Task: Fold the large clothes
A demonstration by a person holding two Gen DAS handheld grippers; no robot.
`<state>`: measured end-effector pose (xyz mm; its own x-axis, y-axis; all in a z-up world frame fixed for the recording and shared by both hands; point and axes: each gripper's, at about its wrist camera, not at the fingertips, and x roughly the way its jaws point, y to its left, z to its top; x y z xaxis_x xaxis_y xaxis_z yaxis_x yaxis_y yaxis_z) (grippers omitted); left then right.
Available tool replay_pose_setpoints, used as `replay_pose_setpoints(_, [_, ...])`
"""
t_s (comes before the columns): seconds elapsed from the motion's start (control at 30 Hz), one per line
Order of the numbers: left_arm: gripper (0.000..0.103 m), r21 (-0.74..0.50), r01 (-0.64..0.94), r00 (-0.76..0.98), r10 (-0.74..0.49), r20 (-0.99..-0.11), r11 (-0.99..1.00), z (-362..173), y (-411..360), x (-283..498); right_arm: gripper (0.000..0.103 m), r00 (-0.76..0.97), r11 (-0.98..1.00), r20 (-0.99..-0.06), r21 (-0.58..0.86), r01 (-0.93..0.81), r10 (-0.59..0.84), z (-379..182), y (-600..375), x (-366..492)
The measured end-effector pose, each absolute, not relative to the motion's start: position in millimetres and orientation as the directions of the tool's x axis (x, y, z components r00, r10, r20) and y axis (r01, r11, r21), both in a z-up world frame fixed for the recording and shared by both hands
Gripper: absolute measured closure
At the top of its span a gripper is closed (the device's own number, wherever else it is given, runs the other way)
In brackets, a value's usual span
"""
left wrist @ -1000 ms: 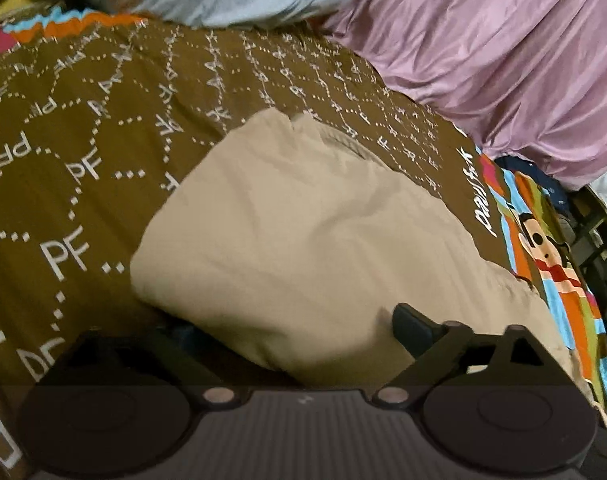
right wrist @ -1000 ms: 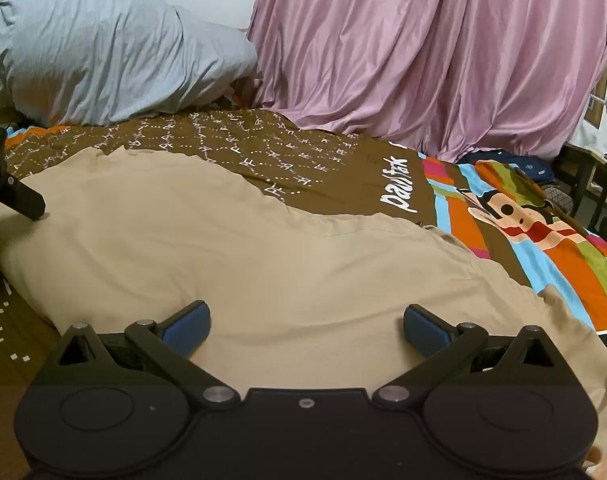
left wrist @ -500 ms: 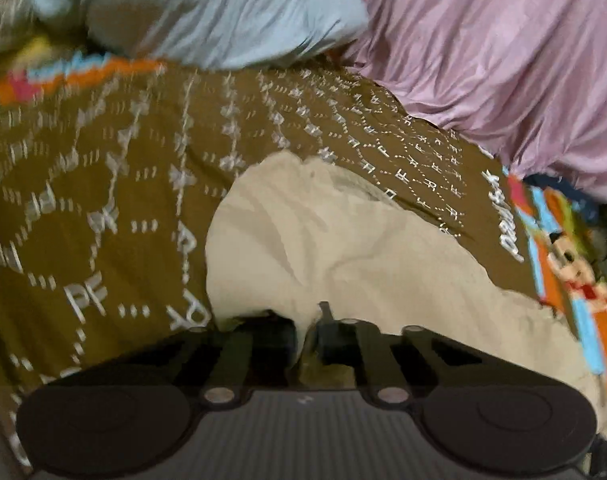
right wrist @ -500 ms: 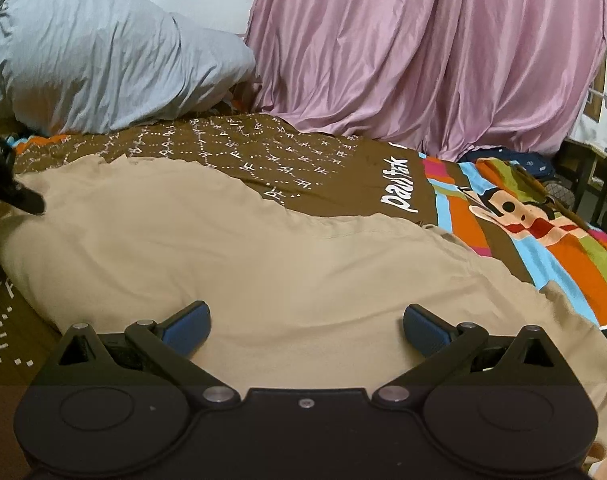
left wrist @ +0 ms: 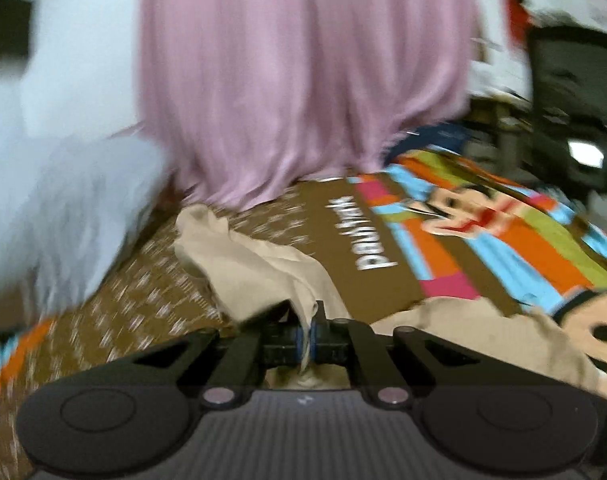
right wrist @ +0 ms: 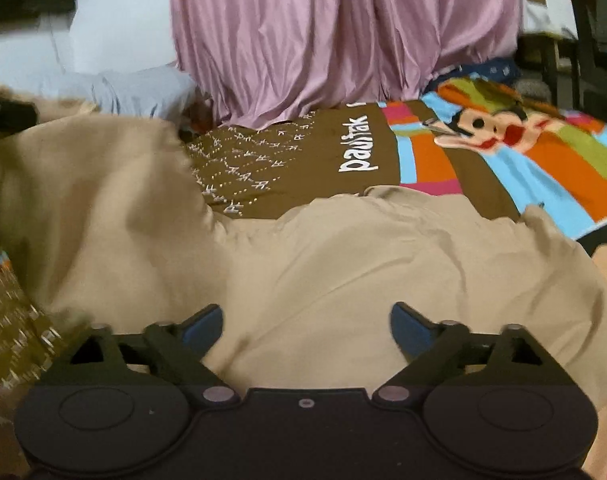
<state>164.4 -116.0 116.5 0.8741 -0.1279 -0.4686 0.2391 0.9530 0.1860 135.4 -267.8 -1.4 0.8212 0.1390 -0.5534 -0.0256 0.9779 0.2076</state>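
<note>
the left tongs are pressed together on a fold of the beige garment, the cloth pinched between the blue pads and rising in a loose flap toward 11 o'clock, clear of the brown bedspread beneath it. more of the same beige cloth lies toward 3 o'clock, low on the bed. the left view is smeared with blur.

the right tongs are spread wide, though their jaws have just been closing a little; the garment lies under and between the fingers, and the pads are not pressing on it. from there the cloth runs out flat toward 12 and 3 o'clock, and toward 10 o'clock it lifts into a raised drape. at the far 9 o'clock edge of that view a dark shape sits at the top of the drape; what it is cannot be told.

beyond the garment the bedspread shows white lettering at 12 o'clock and bright cartoon stripes at 2 o'clock. a pink curtain hangs behind the bed at 12 o'clock, and a pale grey pillow lies at 10 o'clock.
</note>
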Motion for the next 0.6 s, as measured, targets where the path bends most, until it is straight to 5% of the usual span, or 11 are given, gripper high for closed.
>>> replay_pose_setpoints(0.17, [0.101,0.275,0.371,0.848,-0.203,-0.49,0.887,120,-193,164,0.017,0.846,0.884,-0.488,0.466,0.044,0.215,40,-352,115])
replay_pose_setpoints(0.4, [0.1,0.359,0.537,0.777,-0.283,-0.562,0.763,79,-287,145,0.016,0.884,0.756,-0.439,0.63,0.176,0.16,46,-460,76])
replay_pose_setpoints(0.6, [0.097,0.381,0.667,0.687,-0.33,-0.648,0.641,28,-331,117,0.01,0.94,0.387,-0.155,0.922,0.027,0.304,13,-517,63])
